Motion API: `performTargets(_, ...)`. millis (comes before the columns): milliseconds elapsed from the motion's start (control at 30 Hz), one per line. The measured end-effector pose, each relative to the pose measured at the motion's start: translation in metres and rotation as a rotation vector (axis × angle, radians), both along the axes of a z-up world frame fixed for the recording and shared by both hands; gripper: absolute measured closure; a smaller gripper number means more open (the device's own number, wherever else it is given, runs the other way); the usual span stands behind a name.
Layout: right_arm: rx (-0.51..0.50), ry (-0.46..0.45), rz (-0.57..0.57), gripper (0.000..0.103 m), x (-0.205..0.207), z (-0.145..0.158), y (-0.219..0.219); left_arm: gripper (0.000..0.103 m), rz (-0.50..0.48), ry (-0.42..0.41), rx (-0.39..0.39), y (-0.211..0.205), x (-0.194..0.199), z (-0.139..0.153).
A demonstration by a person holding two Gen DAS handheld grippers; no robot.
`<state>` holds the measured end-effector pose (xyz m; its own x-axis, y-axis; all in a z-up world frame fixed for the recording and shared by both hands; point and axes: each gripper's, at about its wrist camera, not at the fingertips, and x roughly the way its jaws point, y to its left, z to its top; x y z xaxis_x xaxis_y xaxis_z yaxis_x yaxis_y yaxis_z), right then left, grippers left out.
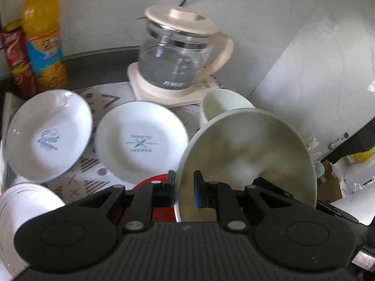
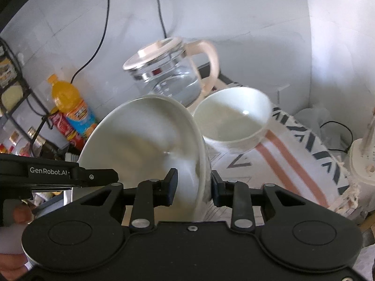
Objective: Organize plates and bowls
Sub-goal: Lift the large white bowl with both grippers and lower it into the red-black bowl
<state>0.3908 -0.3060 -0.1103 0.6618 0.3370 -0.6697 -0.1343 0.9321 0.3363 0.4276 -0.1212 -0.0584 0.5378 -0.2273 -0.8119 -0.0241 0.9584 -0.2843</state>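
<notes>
— Bowls first: where is the large cream bowl [image 1: 248,154]?

— In the left wrist view it fills the lower right of the frame, tilted on its edge. The left gripper [image 1: 185,187] has its two fingers closed on the rim, one finger outside the wall and one inside.

— And the right gripper [image 2: 193,187]?

— In the right wrist view it sits at the lower centre. Its fingers stand on both sides of the wall of the same large cream bowl [image 2: 145,140]; the right finger seems to touch, but on the left side I cannot tell if it presses or not.

— Is there a second bowl?

— Yes, a smaller cream bowl [image 2: 232,117] lies just behind, at the centre right of the right view, resting on a patterned cloth [image 2: 304,145]. In the left view it peeks out above the big one.

— What about the plates?

— Two white plates with blue print. The left plate [image 1: 48,135] is at the middle left, tilted; the centre plate [image 1: 140,140] lies flat beside it on the cloth.

— Anything behind them?

— A glass kettle [image 1: 178,56] with a cream lid on its base at the upper centre, and an orange juice bottle [image 1: 43,35] with a red can [image 1: 17,58] at the upper left. A person's hand [image 2: 14,215] shows at the lower left of the right view.
</notes>
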Motion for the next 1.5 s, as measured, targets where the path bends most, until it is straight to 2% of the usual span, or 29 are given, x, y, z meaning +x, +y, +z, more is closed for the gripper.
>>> performTargets(333, -0.045, 0.061, 0.041, 0.072, -0.012, -0.012, 0.033, 0.089, 0.050, 0.063, -0.009, 0.031, -0.020, -0.015)
performTargets(600, -0.141, 0.117, 0.062, 0.092, -0.010, -0.025, 0.042, 0.089, 0.090, 0.135, -0.040, 0.042, -0.023, -0.037)
performTargets(933, -0.222, 0.131, 0.099, 0.095, -0.002, -0.036, 0.046, 0.089, 0.116, 0.210, -0.039, 0.041, -0.018, -0.059)
performTargets(1233, -0.246, 0.141, 0.107, 0.096, 0.002, -0.046, 0.050, 0.089, 0.124, 0.208, -0.034, 0.045, -0.019, -0.055)
performTargets(1367, -0.272, 0.133, 0.117, 0.093, 0.005, -0.047, 0.056, 0.085, 0.128, 0.184, -0.013, 0.047, -0.020, -0.047)
performTargets(1500, -0.291, 0.127, 0.129, 0.093, 0.004, -0.049, 0.060, 0.085, 0.118, 0.164, -0.026, 0.050, -0.021, -0.039)
